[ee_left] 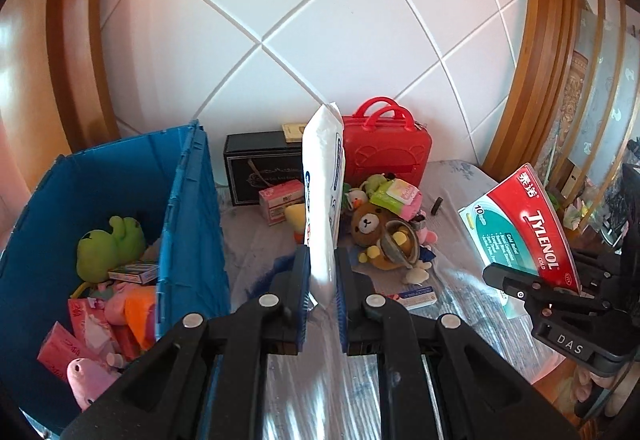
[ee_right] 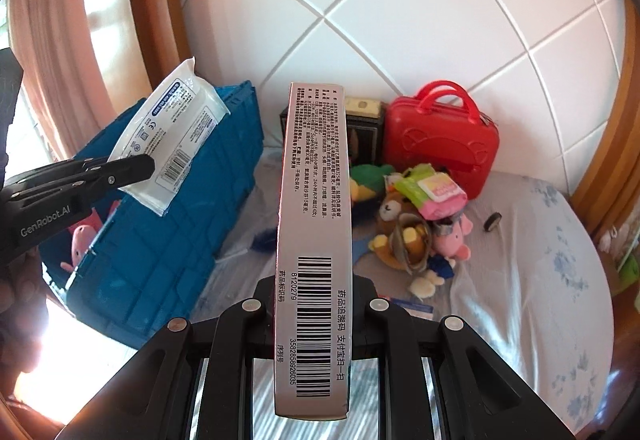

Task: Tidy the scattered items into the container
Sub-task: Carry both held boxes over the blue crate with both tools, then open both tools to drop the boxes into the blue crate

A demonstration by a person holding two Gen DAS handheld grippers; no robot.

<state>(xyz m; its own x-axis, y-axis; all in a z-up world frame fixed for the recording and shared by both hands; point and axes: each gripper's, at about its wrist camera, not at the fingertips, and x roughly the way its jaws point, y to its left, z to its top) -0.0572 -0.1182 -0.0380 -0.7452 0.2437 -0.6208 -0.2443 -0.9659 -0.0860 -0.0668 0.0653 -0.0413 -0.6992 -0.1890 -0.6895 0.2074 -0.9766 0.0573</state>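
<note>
Left to right, left wrist view. One blue crate (ee_left: 188,208), open at the top, stands on the bed (ee_left: 460,304) at far left. Inside it: one green plush (ee_left: 108,246), one small flat box (ee_left: 134,273), some pink packets and pink toys, too jumbled to count.

Left claw (ee_left: 322,272): clenched on one white wipes pack (ee_left: 323,192), held upright on its edge, above the bed and just right of the crate wall.

Behind it against the white padded wall: one black box (ee_left: 260,168), one red toy case (ee_left: 386,156) with two handles.

Between them on the bed, one heap of toys: one brown bear plush (ee_left: 370,226), one pink-and-green packet (ee_left: 398,194), others overlapping, count unclear. One small flat carton (ee_left: 416,297) lies in front of the heap.

Right claw (ee_left: 532,280): grasping one Tylenol box (ee_left: 520,232), held up off the bed at far right, well apart from the crate.
</note>
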